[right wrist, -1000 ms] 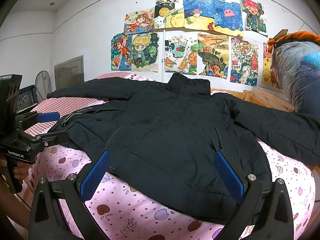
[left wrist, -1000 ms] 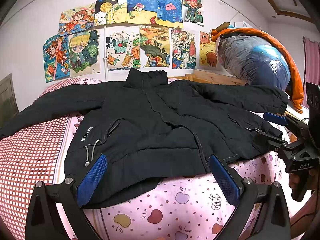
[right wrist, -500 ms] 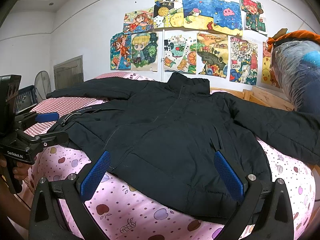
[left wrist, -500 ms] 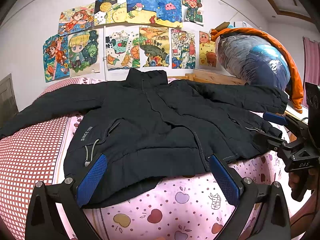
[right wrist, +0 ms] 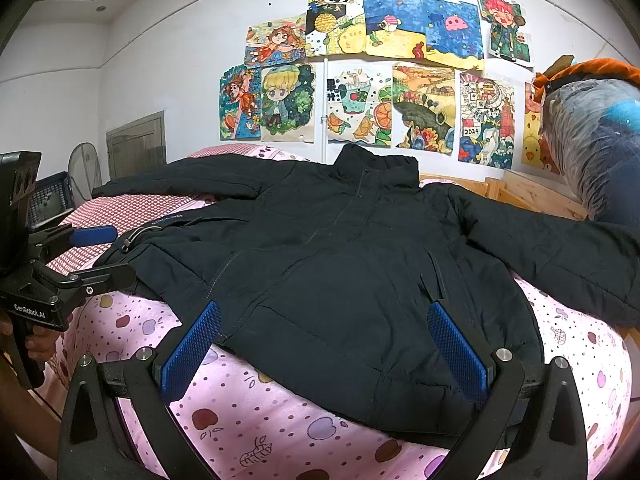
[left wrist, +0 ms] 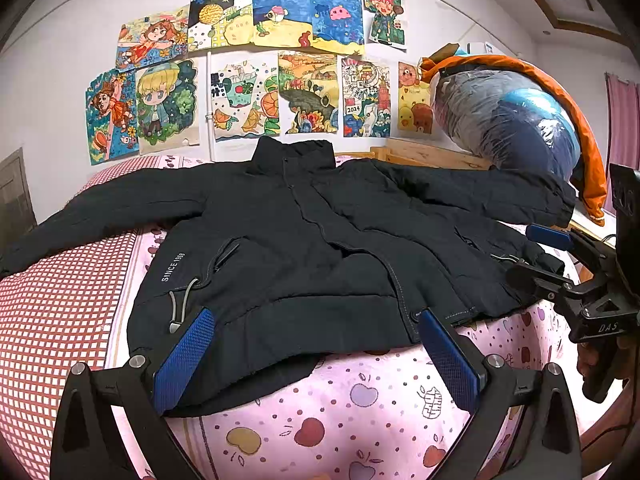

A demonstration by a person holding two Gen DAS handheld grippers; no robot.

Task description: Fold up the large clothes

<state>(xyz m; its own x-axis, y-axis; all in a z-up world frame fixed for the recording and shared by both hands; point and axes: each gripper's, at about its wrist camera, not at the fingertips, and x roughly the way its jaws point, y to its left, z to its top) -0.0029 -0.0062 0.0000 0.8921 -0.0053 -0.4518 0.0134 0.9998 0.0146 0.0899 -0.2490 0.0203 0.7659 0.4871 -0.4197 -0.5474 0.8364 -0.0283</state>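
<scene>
the black padded zip-front jacket (left wrist: pixel 304 248) lies flat, front up, sleeves spread, on the pink apple-print bedsheet (left wrist: pixel 340 412), its hem just ahead of both pairs of jaws. the left gripper (left wrist: pixel 316 354) and right gripper (right wrist: pixel 324 348) are both spread wide, holding nothing. risk, as i judge it: the thick, slippery padding may slide out of a shallow pinch, or a jaw may snag the grey elastic drawcord (left wrist: pixel 180 300) beside the left jaw. readable print: "since 1988" on the jacket, "2024" on a wall drawing (left wrist: pixel 362 100), "das" and "genrobot.ai" on the gripper bodies.
</scene>
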